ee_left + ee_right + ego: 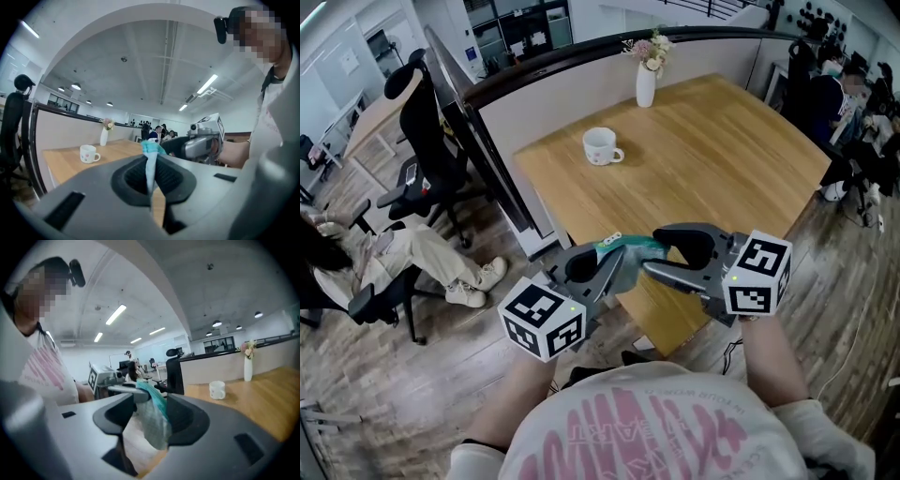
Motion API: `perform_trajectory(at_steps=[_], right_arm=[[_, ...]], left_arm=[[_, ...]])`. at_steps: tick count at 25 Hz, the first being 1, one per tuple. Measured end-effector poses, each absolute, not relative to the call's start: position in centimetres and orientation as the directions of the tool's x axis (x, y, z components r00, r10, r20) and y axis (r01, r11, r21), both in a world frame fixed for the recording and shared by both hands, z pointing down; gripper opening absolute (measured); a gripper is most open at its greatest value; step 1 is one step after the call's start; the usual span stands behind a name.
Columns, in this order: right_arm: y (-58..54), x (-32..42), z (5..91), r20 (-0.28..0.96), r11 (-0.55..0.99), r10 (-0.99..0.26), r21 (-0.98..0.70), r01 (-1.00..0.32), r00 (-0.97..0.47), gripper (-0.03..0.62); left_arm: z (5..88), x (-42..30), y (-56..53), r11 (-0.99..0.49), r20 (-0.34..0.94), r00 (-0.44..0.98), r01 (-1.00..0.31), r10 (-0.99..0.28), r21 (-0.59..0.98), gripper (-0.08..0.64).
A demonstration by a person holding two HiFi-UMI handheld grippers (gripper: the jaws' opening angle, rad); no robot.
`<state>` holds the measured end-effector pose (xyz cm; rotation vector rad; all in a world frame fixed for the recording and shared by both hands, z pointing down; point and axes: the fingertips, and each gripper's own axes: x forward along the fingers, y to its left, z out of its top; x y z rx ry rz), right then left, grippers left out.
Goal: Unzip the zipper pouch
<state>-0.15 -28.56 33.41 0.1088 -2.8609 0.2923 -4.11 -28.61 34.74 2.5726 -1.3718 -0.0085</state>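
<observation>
The zipper pouch (pixel 625 247) hung off the table (pixel 722 141) by its near corner, the left tongs (pixel 151 164) clamped shut on it and the right tongs (pixel 151 404) gaping around it without gripping, so they apparently needed next to pinch the zipper's pull.

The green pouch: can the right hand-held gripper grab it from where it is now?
Probably yes. The pouch hangs between the open jaws of the right hand-held gripper, with nothing blocking it, while the left hand-held gripper is shut on it.
</observation>
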Motion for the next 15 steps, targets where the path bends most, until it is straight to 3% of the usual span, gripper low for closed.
perform_trajectory(at_steps=[5,8,15], right_arm=[[-28.3,-2.8,30.9,0.119,0.918,-0.028,-0.389,-0.073,-0.993,0.213],[-28.8,-4.2,31.4,0.156,0.897,-0.054,-0.426,-0.117,-0.986,0.212],[-29.9,-5.0,32.5,0.216,0.89,-0.106,-0.416,-0.189,-0.971,0.089]], left_arm=[[34.8,-4.2,-29.0,-0.495,0.141,0.496,-0.868,-0.857,0.047,0.005],[35.5,-4.0,-29.1,-0.475,0.189,0.46,-0.879,-0.868,-0.044,0.005],[36.3,-3.8,-29.6,-0.453,0.247,0.423,-0.888,-0.872,-0.075,0.005]])
